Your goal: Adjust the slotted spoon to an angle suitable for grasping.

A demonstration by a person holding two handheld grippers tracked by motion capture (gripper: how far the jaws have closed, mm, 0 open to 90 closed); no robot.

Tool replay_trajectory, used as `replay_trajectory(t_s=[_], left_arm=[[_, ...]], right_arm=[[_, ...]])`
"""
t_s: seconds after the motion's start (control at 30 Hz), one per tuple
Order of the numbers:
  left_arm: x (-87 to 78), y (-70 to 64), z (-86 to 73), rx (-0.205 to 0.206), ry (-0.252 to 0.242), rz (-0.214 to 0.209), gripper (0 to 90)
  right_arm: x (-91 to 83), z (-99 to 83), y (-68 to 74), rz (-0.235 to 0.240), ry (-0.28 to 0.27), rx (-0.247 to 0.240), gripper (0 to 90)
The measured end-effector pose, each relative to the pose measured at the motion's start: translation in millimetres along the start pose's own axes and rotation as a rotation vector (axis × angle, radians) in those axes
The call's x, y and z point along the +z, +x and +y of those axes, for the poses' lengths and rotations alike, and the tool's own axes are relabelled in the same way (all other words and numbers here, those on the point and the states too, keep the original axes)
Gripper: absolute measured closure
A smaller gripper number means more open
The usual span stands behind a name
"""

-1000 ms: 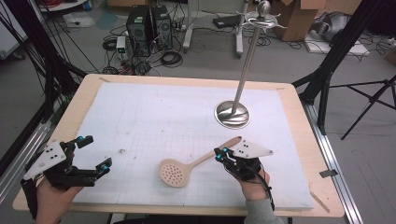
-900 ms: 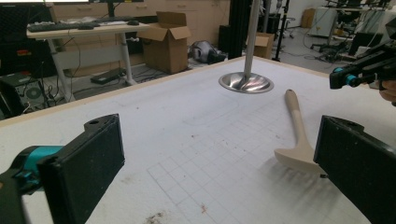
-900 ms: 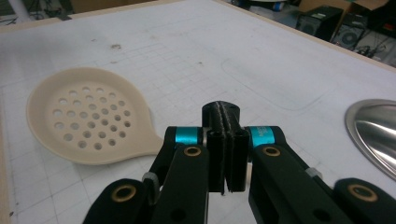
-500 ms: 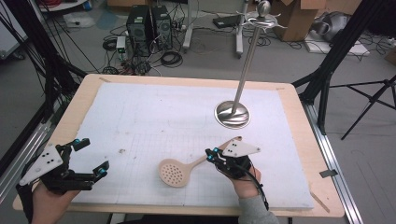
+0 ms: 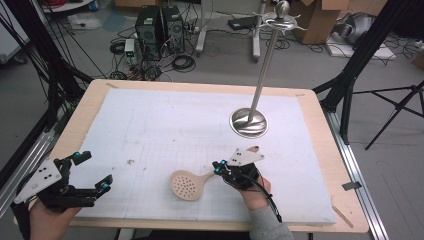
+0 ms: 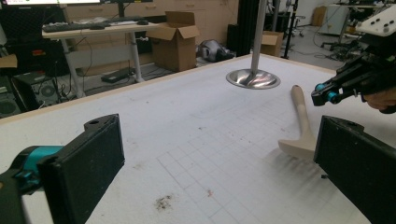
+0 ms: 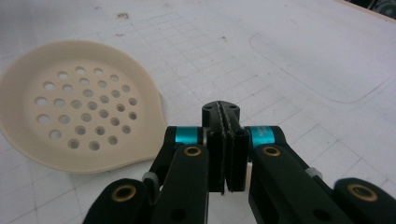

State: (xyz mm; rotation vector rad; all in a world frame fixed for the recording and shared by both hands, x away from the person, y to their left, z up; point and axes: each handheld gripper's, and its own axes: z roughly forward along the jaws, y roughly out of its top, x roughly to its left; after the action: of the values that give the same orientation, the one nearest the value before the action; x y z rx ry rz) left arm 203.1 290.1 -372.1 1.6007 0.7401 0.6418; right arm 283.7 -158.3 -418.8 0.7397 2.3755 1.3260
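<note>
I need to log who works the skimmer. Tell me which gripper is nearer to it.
Right. The right gripper sits over the cream skimmer at its handle, jaws shut. The left gripper is open, well off to the skimmer's left near the table's front edge.

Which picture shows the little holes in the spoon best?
The right gripper view: the spoon lies close, so every hole in its round bowl is plain. The high view shows the whole spoon, holes tiny. The left gripper view shows its handle; a jaw hides the bowl.
</note>
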Motion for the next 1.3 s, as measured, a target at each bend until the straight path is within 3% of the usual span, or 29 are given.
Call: replay_trajectory(t_s=[0.17, 0.5, 0.87, 1.03, 1.3], left_arm=[[2.5, -3.3, -2.5, 0.008, 0.021, -0.008, 2.1], [-2.2, -3.1, -2.9, 0.006, 0.018, 0.004, 2.1], [-6.3, -3.0, -4.3, 0.004, 0.020, 0.015, 2.0], [-10.1, -2.1, -4.7, 0.011, 0.006, 0.043, 2.1], [-11.5, -2.5, -5.5, 0.009, 0.012, 0.043, 2.1]], right_arm=[[8.1, -0.6, 1.1, 0.016, 0.022, -0.001, 89.6], [20.1, -2.3, 2.0, 0.025, 0.062, 0.001, 89.6], [30.1, -2.9, 3.6, 0.055, 0.074, -0.012, 89.8], [34.7, -3.6, 2.3, 0.064, 0.082, -0.001, 89.9], [40.7, -3.6, 4.0, 0.070, 0.103, -0.001, 89.9]])
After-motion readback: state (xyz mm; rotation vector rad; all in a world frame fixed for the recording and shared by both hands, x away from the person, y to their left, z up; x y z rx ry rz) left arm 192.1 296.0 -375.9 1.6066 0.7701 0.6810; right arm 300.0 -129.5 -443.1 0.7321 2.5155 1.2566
